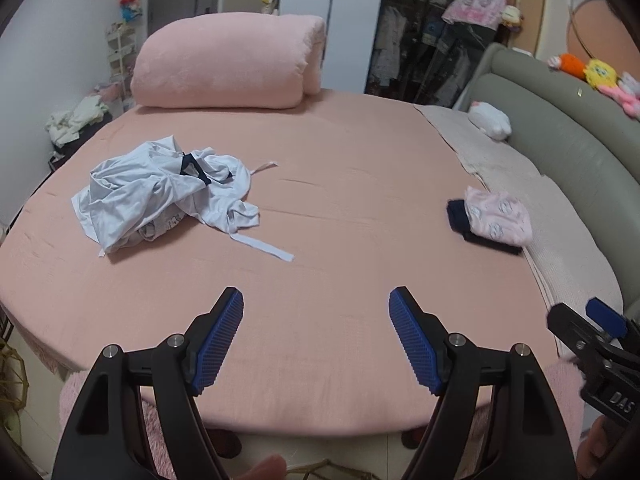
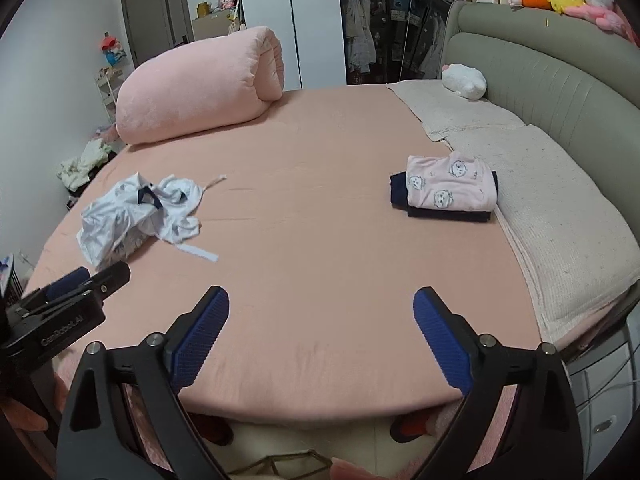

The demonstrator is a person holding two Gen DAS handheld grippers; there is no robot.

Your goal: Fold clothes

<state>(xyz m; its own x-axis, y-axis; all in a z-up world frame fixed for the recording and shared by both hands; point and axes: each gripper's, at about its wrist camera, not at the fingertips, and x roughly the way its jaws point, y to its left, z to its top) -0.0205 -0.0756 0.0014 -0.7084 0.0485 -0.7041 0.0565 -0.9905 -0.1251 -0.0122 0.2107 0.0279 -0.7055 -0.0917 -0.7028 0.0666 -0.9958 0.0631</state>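
Both claws stand with their jaws spread wide and nothing between the blue ribbed pads. Your left claw (image 1: pixel 316 336) hovers above the near edge of the bed (image 1: pixel 340 184), over bare pink sheet. Your right claw (image 2: pixel 320 338) hovers at the same near edge, just beside the left one; each appears at the margin of the other's view. Beyond the left claw, on the left half of the bed, locate the crumpled white garment (image 1: pixel 160 196). It lies in a loose heap with a dark navy collar showing on top and two white straps trailing out, one toward the near edge and one toward the bed's middle. It is well apart from both claws. On the right half of the bed, near the beige blanket (image 2: pixel 560 216), locate the folded stack (image 2: pixel 448 188): a pink garment printed with small animal faces rests on a dark navy garment, the navy edge showing at the left and the near side. The beige blanket covers the right side of the bed along the grey padded headboard (image 2: pixel 560 80). A white plush toy (image 2: pixel 464 80) lies on the blanket against the headboard. At the far edge of the bed, a rolled pink duvet (image 1: pixel 228 64) rests on the sheet.
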